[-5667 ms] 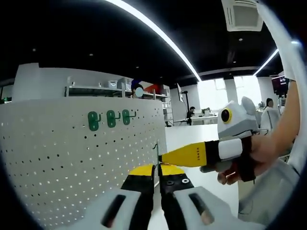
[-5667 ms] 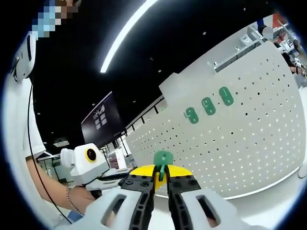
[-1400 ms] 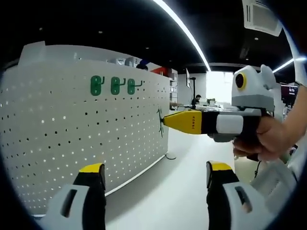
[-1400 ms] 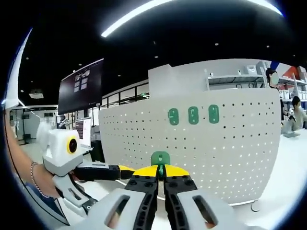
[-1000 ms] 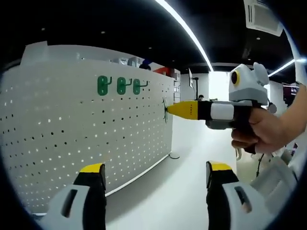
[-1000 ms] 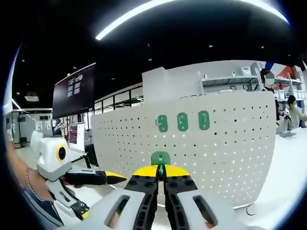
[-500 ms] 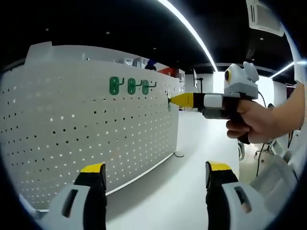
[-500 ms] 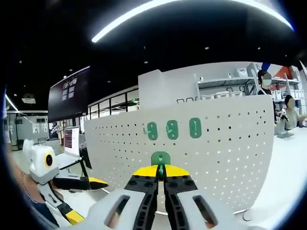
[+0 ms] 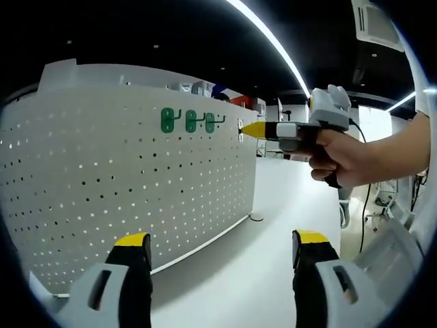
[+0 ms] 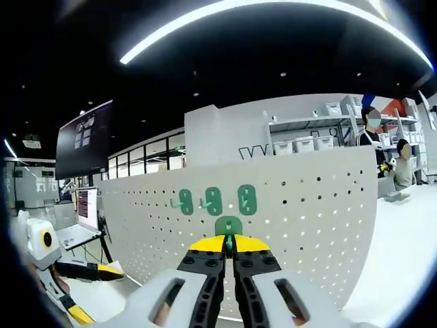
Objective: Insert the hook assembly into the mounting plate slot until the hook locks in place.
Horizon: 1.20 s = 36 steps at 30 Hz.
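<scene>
A white pegboard (image 9: 136,184) stands upright on the white tabletop (image 9: 273,225), carrying three green hooks (image 9: 190,121).

The white perforated mounting plate (image 10: 300,205) looks matt and smooth, like painted sheet metal. The three green hook plates (image 10: 213,200) at its 12 o'clock look like smooth plastic.

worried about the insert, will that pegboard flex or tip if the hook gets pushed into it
The pegboard looks like a thin perforated sheet, so it may give a little under a push. It stands upright on the white table with no brace in sight, so a hard shove might tip or slide it. The right gripper holds the green hook shut-jawed; press gently.
</scene>
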Tool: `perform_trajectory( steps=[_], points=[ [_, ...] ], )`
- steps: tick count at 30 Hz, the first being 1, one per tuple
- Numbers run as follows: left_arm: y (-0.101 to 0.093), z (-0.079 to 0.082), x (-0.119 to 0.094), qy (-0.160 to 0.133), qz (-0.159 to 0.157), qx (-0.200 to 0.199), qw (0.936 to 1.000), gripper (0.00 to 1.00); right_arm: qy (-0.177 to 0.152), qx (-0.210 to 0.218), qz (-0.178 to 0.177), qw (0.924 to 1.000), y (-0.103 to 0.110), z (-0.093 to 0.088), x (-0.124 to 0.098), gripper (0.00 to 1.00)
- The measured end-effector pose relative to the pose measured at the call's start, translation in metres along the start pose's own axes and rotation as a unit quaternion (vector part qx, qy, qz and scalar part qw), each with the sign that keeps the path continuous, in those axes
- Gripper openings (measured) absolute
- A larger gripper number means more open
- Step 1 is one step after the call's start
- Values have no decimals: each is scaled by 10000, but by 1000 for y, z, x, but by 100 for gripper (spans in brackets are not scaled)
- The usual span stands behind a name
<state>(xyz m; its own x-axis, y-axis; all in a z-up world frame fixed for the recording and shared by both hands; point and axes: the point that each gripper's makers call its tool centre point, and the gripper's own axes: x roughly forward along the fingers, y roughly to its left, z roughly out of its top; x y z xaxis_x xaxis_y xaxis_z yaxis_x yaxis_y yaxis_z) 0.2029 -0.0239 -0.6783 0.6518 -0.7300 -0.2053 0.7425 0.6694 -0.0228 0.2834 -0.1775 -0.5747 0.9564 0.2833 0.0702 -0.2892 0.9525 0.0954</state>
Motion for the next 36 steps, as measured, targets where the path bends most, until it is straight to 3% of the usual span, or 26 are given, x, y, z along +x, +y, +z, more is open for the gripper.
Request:
perform_trajectory(
  steps=[36],
  points=[
    [3,-7,-13,79,112,-89,9999,87,-349,-351,-393,9980,-52,28,29,0]
  ],
)
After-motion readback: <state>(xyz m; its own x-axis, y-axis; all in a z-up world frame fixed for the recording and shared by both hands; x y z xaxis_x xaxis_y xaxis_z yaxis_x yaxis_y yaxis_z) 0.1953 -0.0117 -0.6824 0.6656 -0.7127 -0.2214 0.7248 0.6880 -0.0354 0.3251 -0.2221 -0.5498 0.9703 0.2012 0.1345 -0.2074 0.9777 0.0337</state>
